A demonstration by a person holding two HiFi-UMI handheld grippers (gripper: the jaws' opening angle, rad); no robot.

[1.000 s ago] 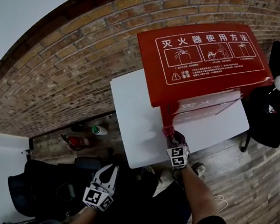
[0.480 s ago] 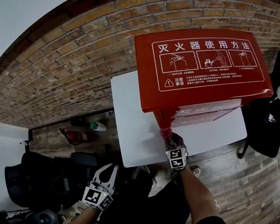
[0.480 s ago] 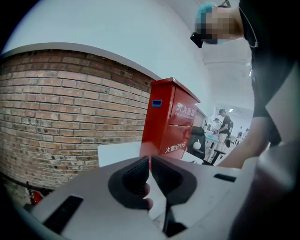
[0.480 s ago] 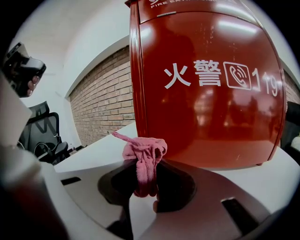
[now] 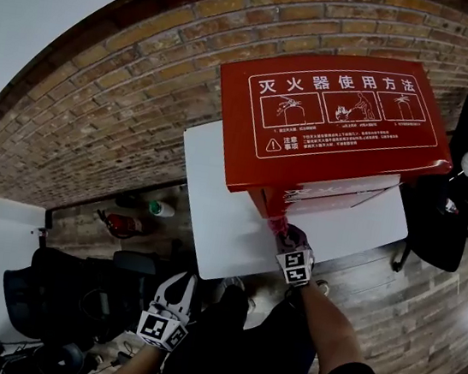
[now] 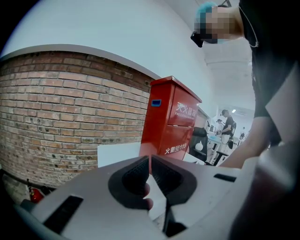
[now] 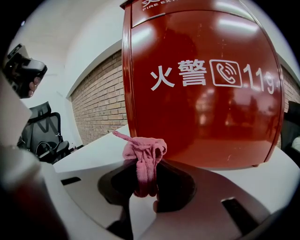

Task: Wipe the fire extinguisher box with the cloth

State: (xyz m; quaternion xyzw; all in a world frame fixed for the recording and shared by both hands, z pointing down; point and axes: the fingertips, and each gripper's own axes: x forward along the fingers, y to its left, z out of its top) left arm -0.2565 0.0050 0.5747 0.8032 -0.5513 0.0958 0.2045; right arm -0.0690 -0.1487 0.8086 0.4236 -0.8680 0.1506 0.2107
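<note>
On the white counter (image 5: 229, 224) by the brick wall (image 5: 124, 106) stands the big red fire extinguisher box (image 5: 330, 118). The right hand-held gripper (image 5: 286, 232) is down by the box's bottom front corner. Its jaws squeeze a pink cloth (image 7: 144, 152), all bunched up, with a little tail sticking out to the side. The cloth sits very close to the red front with the white writing; I cannot tell if it touches. The left hand-held gripper (image 6: 150, 173) hangs low, well away from the box, with its jaws pressed together.
</note>
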